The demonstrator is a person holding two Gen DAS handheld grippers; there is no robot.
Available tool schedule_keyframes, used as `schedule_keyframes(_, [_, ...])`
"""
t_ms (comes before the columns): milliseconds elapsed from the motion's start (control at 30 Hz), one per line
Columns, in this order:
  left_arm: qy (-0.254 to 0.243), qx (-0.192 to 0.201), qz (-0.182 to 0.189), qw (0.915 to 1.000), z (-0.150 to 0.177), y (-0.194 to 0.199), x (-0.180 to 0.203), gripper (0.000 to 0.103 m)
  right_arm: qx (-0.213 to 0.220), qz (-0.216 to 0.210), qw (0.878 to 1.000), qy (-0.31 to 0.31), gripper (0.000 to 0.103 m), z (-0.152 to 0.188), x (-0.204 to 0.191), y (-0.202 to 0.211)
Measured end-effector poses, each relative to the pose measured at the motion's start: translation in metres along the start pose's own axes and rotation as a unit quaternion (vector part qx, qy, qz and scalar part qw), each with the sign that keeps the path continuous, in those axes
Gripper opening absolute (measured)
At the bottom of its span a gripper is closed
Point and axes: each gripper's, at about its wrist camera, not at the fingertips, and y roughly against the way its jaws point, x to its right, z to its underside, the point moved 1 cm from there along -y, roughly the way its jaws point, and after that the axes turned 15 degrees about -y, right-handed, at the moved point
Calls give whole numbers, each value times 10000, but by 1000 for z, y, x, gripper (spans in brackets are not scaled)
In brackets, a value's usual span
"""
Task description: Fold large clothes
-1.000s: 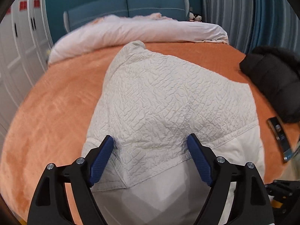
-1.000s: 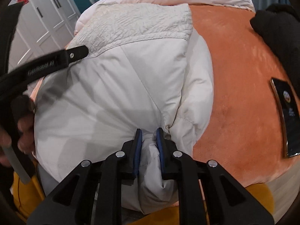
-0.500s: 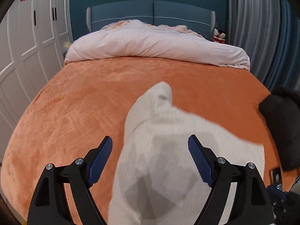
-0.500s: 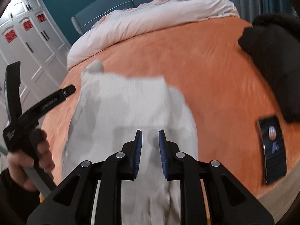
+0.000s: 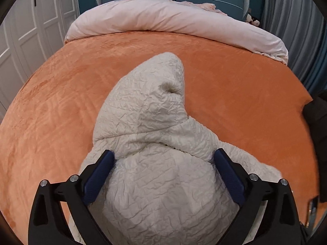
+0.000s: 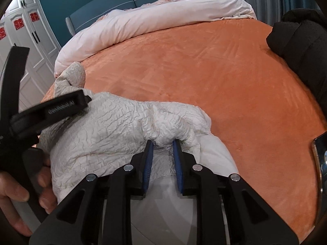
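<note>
A large cream quilted garment [image 5: 147,122] lies bunched on the orange bed cover [image 5: 61,94], its hood-like end pointing toward the headboard. My left gripper [image 5: 163,159] is open, its jaws wide apart on either side of the bunched fabric. In the right wrist view the same garment [image 6: 114,126] is gathered at the near edge of the bed. My right gripper [image 6: 162,145] is shut on a fold of it. The left gripper's black body [image 6: 51,110] and the hand holding it show at the left.
A rolled pale pink duvet [image 5: 175,18] lies across the head of the bed before the teal headboard. A black garment [image 6: 302,47] sits at the bed's right edge, with a dark flat device [image 6: 320,157] nearby. White wardrobes [image 6: 30,32] stand at the left.
The garment was lifted off the bed and is now bunched lower and nearer, its textured side up. The right gripper kept its hold; the left stayed open around the fabric.
</note>
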Motion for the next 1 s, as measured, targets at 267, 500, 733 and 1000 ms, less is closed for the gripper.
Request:
schedule_keyframes(267, [-201,34,-410,9989,6,-19,10,98,361,32,9993,26,18,15,2,-11])
schedule_keyframes(500, [-103,-31,-92,9999,5,17,-4,96,140,-60,9998,112,20,5,4,3])
schedule_keyframes(733, [57,-74,515,9986,83,130,-58,97,-497,-396,9977,-249,34,22,34,106])
schedule_keyframes(1000, [-350,-568,470,9967,177,141,-49,98,-1444,65,9892,232,32,120,53,92])
